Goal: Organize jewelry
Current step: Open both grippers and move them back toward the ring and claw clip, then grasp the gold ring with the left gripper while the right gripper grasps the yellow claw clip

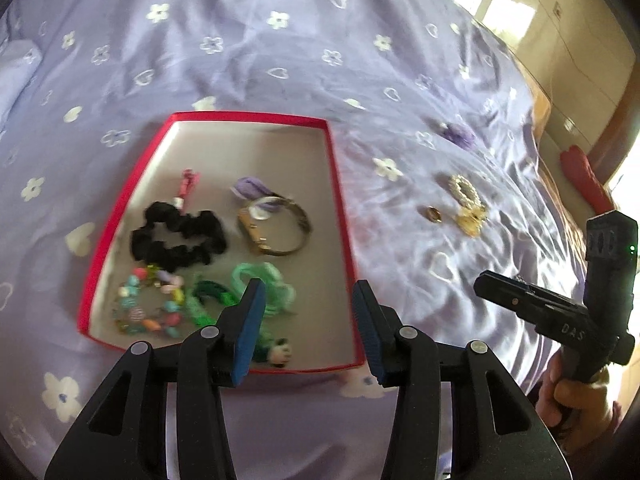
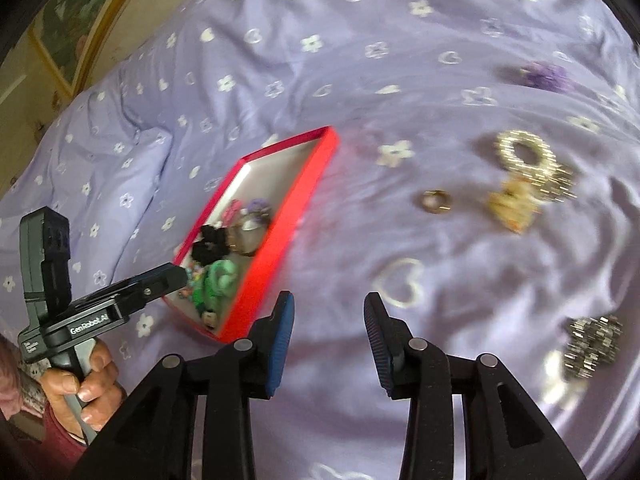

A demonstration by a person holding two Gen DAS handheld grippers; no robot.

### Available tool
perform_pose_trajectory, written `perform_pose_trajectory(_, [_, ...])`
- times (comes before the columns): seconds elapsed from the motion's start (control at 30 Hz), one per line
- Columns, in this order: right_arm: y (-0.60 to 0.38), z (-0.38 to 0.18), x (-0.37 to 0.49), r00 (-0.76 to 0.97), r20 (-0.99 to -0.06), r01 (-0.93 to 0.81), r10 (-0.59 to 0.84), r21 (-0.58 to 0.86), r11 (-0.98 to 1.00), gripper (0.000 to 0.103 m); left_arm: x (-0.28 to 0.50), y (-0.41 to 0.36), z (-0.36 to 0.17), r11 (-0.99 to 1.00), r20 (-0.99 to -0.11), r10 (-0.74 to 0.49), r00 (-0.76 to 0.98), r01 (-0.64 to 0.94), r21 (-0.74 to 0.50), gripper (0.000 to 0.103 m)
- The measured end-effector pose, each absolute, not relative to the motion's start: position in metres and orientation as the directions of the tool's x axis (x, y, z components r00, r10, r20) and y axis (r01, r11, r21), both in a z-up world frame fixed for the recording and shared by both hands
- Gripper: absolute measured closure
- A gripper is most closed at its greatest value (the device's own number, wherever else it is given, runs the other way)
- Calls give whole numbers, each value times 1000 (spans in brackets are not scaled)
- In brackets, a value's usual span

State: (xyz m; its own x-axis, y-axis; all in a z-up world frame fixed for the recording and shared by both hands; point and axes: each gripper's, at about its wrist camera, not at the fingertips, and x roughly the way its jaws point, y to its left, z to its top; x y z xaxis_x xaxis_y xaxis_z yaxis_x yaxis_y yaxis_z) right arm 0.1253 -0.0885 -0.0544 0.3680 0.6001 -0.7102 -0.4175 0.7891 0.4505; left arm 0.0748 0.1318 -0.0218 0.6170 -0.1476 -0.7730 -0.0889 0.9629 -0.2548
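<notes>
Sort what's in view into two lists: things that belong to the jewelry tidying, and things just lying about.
Part of the job:
red box holding the black scrunchie, bangle and bead bracelet
gold ring, still on the bed
pearl ring piece
gold charm
silver piece
purple flower piece

Just lying about:
purple bedsheet
framed picture

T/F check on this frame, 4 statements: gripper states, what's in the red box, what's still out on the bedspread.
1. Both grippers are open and hold nothing. True: left gripper, right gripper.
2. The black scrunchie lies on the bedspread. False: it is inside the red box.
3. The gold ring lies outside the box. True.
4. The box is empty. False: it holds the scrunchie, a bangle, a beaded bracelet and green pieces.
</notes>
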Motion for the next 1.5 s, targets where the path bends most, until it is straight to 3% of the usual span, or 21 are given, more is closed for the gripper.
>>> perform_pose_trajectory(0.3, [-142,-60,134,427,-715,-331,553,445,832,64,92,97,-21,971,-785,-176,594,-28,-239,57])
perform_pose_trajectory(0.6, [-164,-60,162,493,-701,-298,515,420,857,57,125,58,-22,977,-798,-198,569,54,-204,54])
perform_pose_trajectory(1.23, [-144,-82,227,452,-757,-402,471,298,866,53,198,11,-59,976,-855,-213,473,136,-168,51])
perform_pose_trajectory(1.43, [-147,-83,227,465,-753,-390,465,298,871,59,216,1,-67,976,-856,-215,471,135,-170,51])
perform_pose_trajectory(1.5, [-151,-78,224,474,-740,-381,478,317,869,71,223,-4,-67,974,-851,-225,475,140,-180,51])
